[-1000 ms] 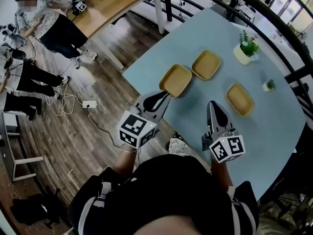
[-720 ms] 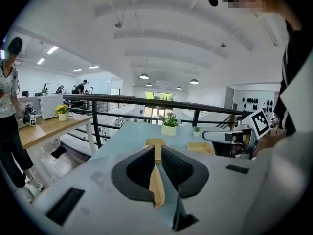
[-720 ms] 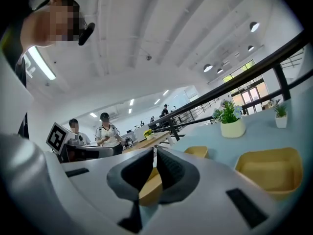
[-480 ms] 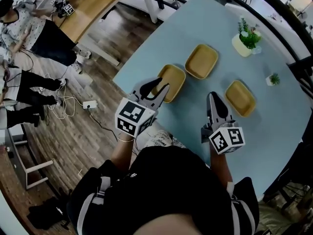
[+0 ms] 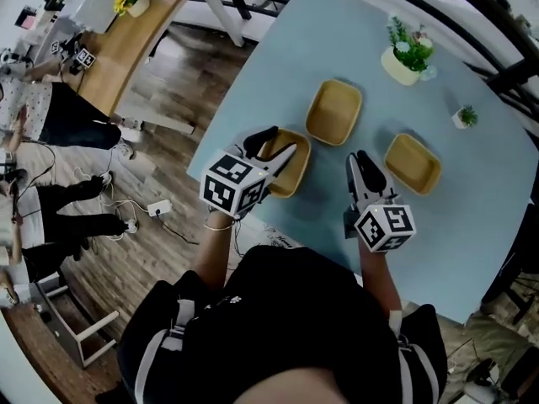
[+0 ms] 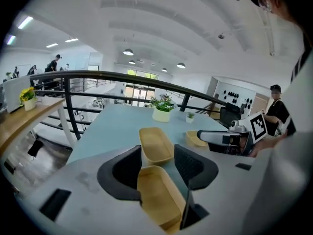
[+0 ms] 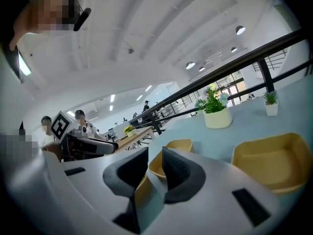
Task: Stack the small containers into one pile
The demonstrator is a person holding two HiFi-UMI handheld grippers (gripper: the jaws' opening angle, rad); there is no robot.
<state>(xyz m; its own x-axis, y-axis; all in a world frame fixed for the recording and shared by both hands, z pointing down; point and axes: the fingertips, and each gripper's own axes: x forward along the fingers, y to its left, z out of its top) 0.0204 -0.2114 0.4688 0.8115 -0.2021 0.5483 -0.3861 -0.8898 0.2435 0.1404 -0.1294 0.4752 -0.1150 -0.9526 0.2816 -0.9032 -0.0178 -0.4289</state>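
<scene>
Three shallow yellow containers lie apart on the pale blue table [image 5: 278,57]: a near-left one [image 5: 290,171], a middle one [image 5: 333,112] and a right one [image 5: 413,163]. My left gripper [image 5: 274,141] hangs over the near-left container [image 6: 156,195]. Its jaws have just been opening and now stand wide. The container lies below and between them, with no pad pressing on it. The middle container [image 6: 155,145] is straight ahead. My right gripper [image 5: 358,160] hovers between the near-left and right containers, jaws a narrow gap apart and holding nothing. The right container [image 7: 274,160] sits beside it.
A larger potted plant [image 5: 406,57] and a tiny one [image 5: 461,118] stand at the table's far side, near a black railing [image 5: 497,7]. The table's near-left edge drops to a wood floor with cables and a wooden desk [image 5: 126,40], where people stand.
Both grippers have moved forward and down towards the containers. The left jaws went from shut to wide open over the near-left container. The right gripper's jaws look unchanged.
</scene>
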